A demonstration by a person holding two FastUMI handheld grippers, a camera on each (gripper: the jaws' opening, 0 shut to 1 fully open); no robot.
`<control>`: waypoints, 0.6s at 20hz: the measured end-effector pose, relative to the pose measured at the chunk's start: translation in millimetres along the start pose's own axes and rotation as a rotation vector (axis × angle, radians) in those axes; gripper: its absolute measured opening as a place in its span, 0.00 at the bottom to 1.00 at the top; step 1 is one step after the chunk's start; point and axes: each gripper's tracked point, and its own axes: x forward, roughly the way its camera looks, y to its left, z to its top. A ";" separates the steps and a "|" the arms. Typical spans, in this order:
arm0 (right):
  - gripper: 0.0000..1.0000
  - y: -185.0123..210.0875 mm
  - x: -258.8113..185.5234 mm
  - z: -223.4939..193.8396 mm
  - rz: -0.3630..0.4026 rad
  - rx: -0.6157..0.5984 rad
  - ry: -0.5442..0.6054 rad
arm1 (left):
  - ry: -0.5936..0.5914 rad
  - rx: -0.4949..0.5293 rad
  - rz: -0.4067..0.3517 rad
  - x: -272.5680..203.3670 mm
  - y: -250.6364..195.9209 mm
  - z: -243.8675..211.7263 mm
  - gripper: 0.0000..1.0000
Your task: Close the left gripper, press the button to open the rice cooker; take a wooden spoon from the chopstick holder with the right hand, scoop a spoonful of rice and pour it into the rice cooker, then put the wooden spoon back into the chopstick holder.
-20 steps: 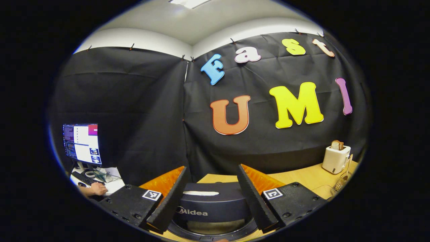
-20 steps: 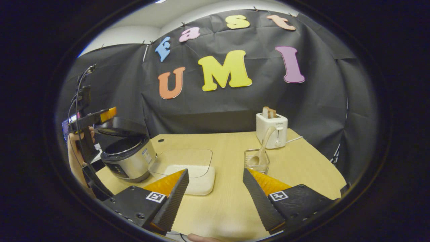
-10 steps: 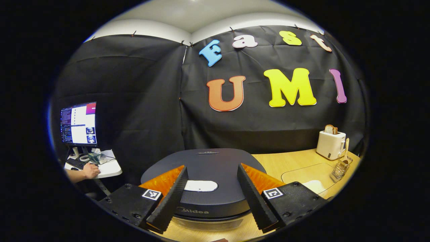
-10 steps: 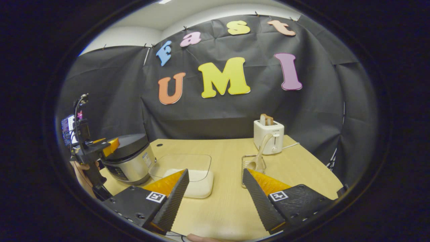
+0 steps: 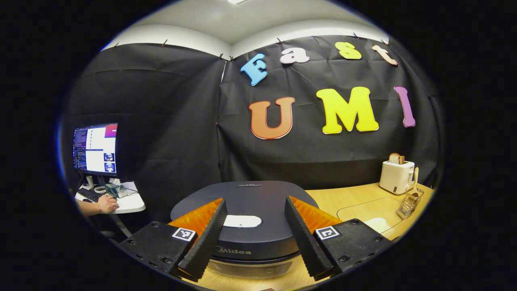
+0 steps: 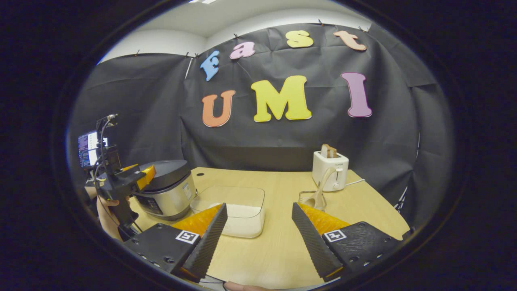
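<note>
The rice cooker (image 5: 250, 238) stands right in front of my left gripper (image 5: 254, 202), its dark lid down and the white button (image 5: 242, 221) showing between the open fingers, which grip nothing. In the right gripper view the rice cooker (image 6: 167, 194) is at the left, with the left gripper (image 6: 135, 178) held by a hand just in front of the lid. My right gripper (image 6: 259, 205) is open and holds nothing above the table. The wooden spoon (image 6: 323, 184) leans in the clear chopstick holder (image 6: 311, 200). A clear container of rice (image 6: 236, 212) sits beside the cooker.
A white toaster (image 6: 330, 176) with bread stands behind the holder on the light wooden table (image 6: 278, 246). Beyond the booth's left edge are a lit monitor (image 5: 96, 148) and a person's hand (image 5: 107, 204) on a small desk.
The cooker's lid has come down from raised to shut. The left gripper has dropped lower in front of it. The right gripper has shifted only slightly and stays open.
</note>
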 end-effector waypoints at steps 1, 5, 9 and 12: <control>0.96 -0.7 0.2 -0.9 -0.002 0.002 0.003 | 0.005 -0.003 -0.004 -0.6 -0.6 -0.8 0.91; 0.96 -3.2 2.2 -2.7 -0.012 0.010 0.013 | 0.026 -0.016 -0.012 -2.6 -0.1 -9.6 0.88; 0.96 0.8 1.8 -3.2 -0.003 0.003 0.011 | 0.010 -0.026 -0.002 -2.8 0.1 -6.6 0.88; 0.96 0.4 3.0 -0.7 0.000 -0.007 -0.005 | -0.003 -0.024 0.001 -1.7 -0.9 -3.9 0.87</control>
